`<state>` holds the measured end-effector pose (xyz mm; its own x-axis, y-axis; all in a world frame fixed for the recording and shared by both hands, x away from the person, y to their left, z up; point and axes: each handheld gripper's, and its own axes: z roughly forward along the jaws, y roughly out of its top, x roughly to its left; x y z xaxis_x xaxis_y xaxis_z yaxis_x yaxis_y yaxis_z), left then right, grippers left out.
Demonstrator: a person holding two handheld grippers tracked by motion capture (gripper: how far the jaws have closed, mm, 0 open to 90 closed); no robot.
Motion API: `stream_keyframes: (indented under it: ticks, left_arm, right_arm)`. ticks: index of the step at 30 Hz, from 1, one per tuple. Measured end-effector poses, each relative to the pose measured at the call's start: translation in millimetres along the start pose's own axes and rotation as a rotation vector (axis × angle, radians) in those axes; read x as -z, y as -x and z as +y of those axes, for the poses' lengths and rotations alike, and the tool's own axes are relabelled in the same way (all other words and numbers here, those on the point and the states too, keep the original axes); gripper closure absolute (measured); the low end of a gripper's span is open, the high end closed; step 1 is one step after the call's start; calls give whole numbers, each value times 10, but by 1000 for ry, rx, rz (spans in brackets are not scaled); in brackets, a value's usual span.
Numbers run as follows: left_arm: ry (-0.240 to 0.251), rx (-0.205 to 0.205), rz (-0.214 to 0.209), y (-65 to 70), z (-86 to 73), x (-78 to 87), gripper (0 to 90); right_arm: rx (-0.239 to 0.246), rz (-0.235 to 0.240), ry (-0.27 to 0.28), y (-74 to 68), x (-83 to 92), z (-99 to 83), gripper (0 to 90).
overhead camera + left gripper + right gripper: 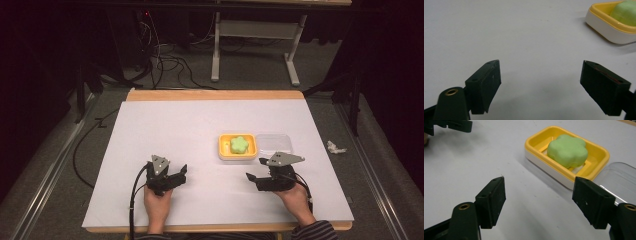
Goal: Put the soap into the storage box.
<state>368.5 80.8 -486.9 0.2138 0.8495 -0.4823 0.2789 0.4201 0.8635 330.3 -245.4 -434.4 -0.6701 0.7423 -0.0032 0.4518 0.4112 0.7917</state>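
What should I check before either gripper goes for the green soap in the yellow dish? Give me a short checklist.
1. Green soap sits inside the yellow dish: ok.
2. Clear lid is off, lying beside the dish: ok.
3. Right gripper jaws apart and empty: ok.
4. Left gripper jaws apart and empty: ok.
5. Bare table between the right gripper and the dish: ok.
6. Whether the right jaws stand wide enough for the soap: cannot tell.

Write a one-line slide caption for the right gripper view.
Open right gripper poised before a green flower-shaped soap in a yellow soap dish, clear lid beside it.
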Motion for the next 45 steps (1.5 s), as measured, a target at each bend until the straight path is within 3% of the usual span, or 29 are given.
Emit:
stream_keyframes:
  ticks: [26,39,45]
  left_arm:
    - [3,-1,2,1,-2,-2,172]
    - [-1,-4,3,1,-4,-4,173]
    - [2,0,3,2,-3,-4,172]
  right_arm:
    - [-14,23,-55,-135,-225,-217,275]
    - [2,-30,-78,-217,-369,-306,284]
    - [0,-31,-89,-223,-379,-307,285]
